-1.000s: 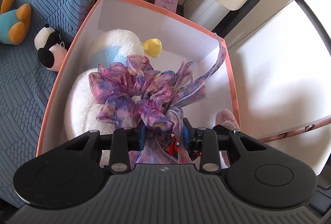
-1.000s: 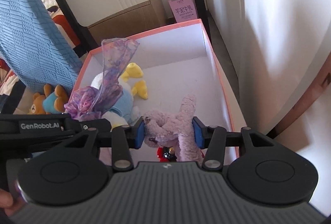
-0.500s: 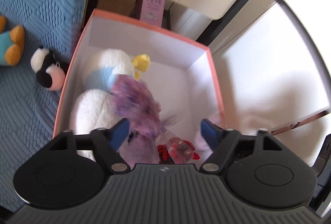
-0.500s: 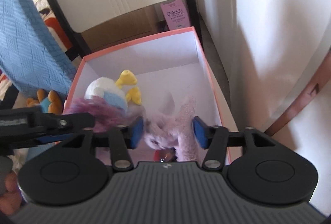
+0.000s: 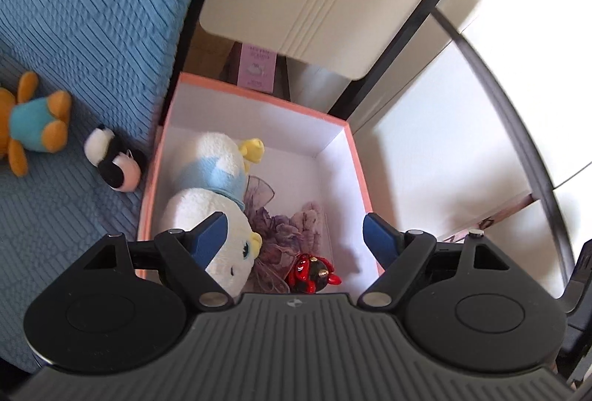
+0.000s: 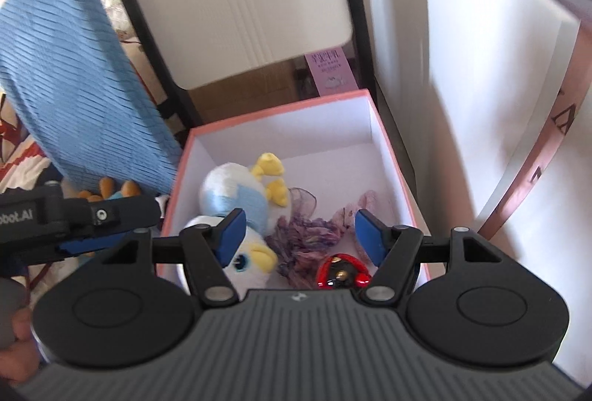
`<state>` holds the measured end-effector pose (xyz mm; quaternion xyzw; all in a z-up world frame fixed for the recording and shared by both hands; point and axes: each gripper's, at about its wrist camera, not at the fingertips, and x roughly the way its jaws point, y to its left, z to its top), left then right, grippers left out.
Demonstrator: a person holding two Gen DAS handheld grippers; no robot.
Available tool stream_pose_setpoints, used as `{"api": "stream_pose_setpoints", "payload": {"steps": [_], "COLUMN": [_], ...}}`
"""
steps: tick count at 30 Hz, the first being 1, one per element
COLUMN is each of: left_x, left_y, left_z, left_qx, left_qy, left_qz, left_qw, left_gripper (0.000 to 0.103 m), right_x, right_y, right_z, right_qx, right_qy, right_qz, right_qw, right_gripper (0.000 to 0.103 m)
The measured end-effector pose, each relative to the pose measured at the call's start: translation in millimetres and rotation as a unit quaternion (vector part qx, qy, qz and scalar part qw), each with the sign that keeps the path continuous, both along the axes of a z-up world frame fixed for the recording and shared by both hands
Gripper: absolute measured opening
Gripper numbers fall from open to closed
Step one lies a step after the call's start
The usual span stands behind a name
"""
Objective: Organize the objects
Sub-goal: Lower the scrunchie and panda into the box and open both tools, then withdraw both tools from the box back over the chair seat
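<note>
The left gripper (image 5: 294, 232) is spread wide and holds nothing; it hangs over the pink box (image 5: 357, 160), and its blue fingers (image 5: 209, 234) sit far apart above the toys. The right gripper (image 6: 299, 234) is spread wide too, with nothing between its blue fingers (image 6: 231, 234); it also hangs over the pink box (image 6: 392, 157), and the left gripper (image 6: 107, 216) shows at its left side, just outside the box's left wall.

Inside the box, a white duck toy (image 5: 211, 194) with a light blue shirt and yellow feet lies along the left wall, its face near the near edge; the same white duck toy (image 6: 236, 201) shows in the right view. Beside the duck, in the middle of the box floor, lies a purple ribbon scrunchie (image 5: 273, 227), seen also in the right view (image 6: 303, 234); a pale pink fluffy toy (image 6: 357, 206) lies touching it toward the right wall. A small red and black toy (image 5: 312, 271) sits at the near edge of the box, seen too in the right view (image 6: 344, 271).

Outside the box, on the blue blanket (image 5: 92, 12) by the left wall, lie a black and white toy (image 5: 114, 164) and a teal and orange toy (image 5: 33, 123); a small pink carton (image 5: 257, 68) stands behind the far wall.
</note>
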<state>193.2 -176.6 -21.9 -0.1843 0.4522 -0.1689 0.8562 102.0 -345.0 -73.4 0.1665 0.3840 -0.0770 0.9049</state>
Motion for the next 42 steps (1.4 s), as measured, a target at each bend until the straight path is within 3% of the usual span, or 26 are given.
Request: {"api": "stream_pose_setpoints", "payload": {"steps": [14,22,37,42], "left_x": [-54,-85,-130,-133], "left_y": [65,96,163,195], "left_z": [50,70,66,55], "left_qx": [-0.025,-0.020,-0.031,-0.035], "left_qy": [-0.060,-0.091,-0.105,-0.106], "left_qz": [0.007,0.005,0.017,0.048], "left_qw": [0.9978,0.9956,0.9938,0.9926], "left_gripper": [0.084,0.084,0.084,0.084], "right_x": [-41,-60,-86,-82], "right_y": [61,99,173,193], "right_z": [52,64,65,57], "right_qx": [-0.022,-0.028,-0.031,-0.036], "right_qy": [-0.033,-0.037,-0.041,-0.034], "right_qz": [0.005,0.010,0.030,0.041], "right_qw": [0.999,0.999,0.998,0.998], "right_gripper": [0.068,0.068,0.068,0.068]}}
